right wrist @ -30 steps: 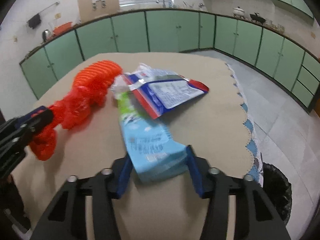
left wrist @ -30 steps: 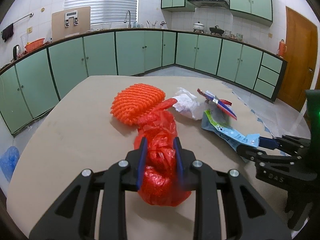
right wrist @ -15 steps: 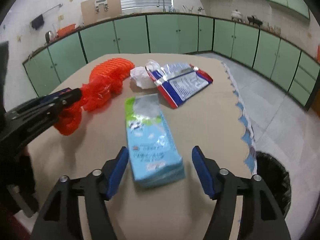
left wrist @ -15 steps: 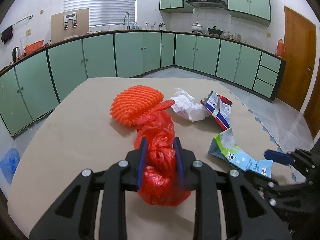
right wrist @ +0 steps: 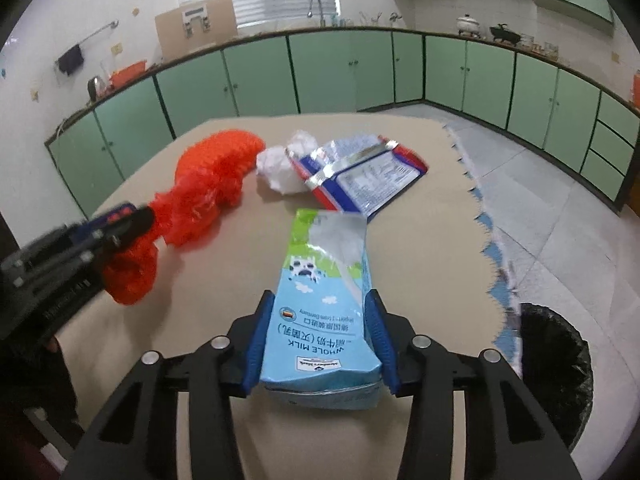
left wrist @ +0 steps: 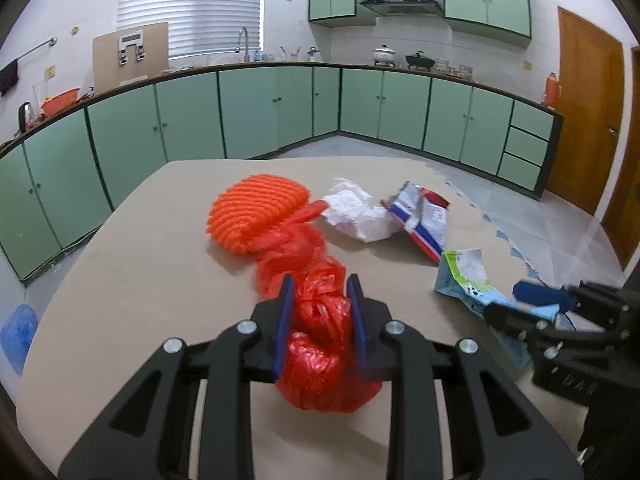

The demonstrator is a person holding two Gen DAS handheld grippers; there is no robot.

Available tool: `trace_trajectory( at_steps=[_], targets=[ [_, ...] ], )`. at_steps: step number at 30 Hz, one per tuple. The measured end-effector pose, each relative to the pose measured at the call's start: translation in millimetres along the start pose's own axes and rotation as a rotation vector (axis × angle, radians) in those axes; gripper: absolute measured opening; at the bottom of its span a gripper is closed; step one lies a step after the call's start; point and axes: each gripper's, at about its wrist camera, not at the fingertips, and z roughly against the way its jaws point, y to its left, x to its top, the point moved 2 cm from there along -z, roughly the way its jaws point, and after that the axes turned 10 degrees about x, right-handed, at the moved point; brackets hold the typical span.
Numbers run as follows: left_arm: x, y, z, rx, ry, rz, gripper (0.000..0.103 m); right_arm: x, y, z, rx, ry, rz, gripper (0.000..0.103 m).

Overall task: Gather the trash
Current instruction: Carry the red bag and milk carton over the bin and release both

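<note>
My left gripper point(left wrist: 320, 292) is shut on a crumpled red plastic bag point(left wrist: 320, 344) that trails back across the table to an orange foam net point(left wrist: 256, 212). My right gripper point(right wrist: 320, 312) is shut on a flattened blue milk carton point(right wrist: 324, 304); it also shows in the left wrist view point(left wrist: 464, 280). A crumpled white tissue point(left wrist: 356, 216) and a torn red-blue foil wrapper point(left wrist: 424, 216) lie further back on the table. The left gripper shows at the left of the right wrist view point(right wrist: 120, 220), holding the red bag point(right wrist: 192, 204).
The beige table point(left wrist: 152, 264) has a scalloped right edge. A bin with a black liner point(right wrist: 556, 360) stands on the floor beside the table's right edge. Green kitchen cabinets point(left wrist: 280, 112) line the far walls.
My right gripper opened and drew back from the milk carton, then closed on it again. The carton slid toward the near right. My left gripper kept its hold on the red bag.
</note>
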Motion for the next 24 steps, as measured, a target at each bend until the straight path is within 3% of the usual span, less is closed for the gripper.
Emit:
trace_trajectory(
  at_steps=[14, 24],
  targets=[
    [15.5, -72.1, 21.3, -0.147, -0.055, -0.077, 0.025, 10.7, -26.2, 87.1, -0.071, -0.15, -0.038, 0.045],
    [28.2, -146.1, 35.4, -0.282, -0.099, -0.149, 0.025, -2.6, -76.3, 149.9, -0.21, -0.226, -0.102, 0.045]
  ],
)
